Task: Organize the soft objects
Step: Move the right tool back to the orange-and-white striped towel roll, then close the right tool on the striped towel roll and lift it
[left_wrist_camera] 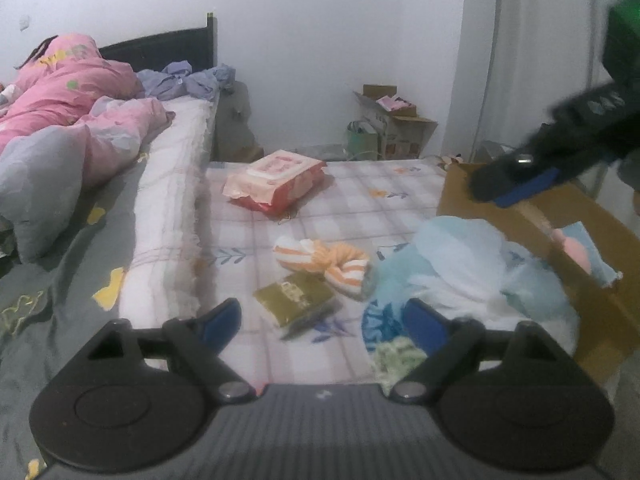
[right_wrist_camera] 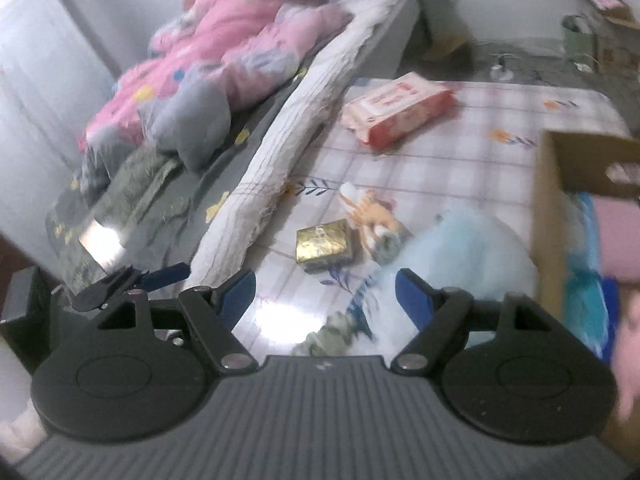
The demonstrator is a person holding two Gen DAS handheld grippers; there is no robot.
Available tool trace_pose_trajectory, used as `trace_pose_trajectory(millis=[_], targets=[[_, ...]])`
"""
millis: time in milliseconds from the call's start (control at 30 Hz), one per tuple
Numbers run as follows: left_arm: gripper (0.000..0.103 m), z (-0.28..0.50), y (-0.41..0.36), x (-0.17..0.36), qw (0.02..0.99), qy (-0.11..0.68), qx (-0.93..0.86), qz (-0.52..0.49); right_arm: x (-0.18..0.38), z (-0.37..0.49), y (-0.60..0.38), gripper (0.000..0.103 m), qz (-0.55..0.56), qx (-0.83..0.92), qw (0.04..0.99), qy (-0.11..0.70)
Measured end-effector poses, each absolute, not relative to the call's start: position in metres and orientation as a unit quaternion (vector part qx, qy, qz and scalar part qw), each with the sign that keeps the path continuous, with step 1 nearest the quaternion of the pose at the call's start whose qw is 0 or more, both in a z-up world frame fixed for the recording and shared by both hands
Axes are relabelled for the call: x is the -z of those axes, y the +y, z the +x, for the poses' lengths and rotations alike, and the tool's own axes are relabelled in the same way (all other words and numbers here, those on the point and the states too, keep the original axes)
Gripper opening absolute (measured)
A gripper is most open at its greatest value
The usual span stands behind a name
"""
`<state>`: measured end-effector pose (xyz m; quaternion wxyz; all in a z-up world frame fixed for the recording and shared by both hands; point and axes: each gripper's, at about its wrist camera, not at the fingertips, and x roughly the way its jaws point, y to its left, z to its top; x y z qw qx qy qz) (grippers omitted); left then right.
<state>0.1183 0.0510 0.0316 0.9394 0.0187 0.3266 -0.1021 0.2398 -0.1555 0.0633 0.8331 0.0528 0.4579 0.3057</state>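
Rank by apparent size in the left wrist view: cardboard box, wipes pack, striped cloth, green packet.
1. cardboard box, largest, partly cut off at the frame's right.
2. wipes pack.
3. striped cloth, close to the wipes pack; it lies nearer the camera, so unsure.
4. green packet, smallest.

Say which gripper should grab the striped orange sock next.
Left. The left gripper is open and aimed just short of the sock; the right gripper is off by the box.

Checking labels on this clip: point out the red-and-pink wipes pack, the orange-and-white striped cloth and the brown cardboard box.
Red-and-pink wipes pack (left_wrist_camera: 276, 180), left wrist view, top face.
Orange-and-white striped cloth (left_wrist_camera: 324, 262), left wrist view, knotted middle.
Brown cardboard box (left_wrist_camera: 456, 196), left wrist view, near wall.
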Motion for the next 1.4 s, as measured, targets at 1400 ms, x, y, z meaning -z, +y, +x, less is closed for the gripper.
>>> trace_pose_trajectory(millis=[1400], targets=[[0.061, 0.15, 0.025, -0.045, 0.919, 0.345, 0.187, -0.052, 0.018, 0.284, -0.14, 0.041, 0.262, -0.359, 0.747, 0.494]])
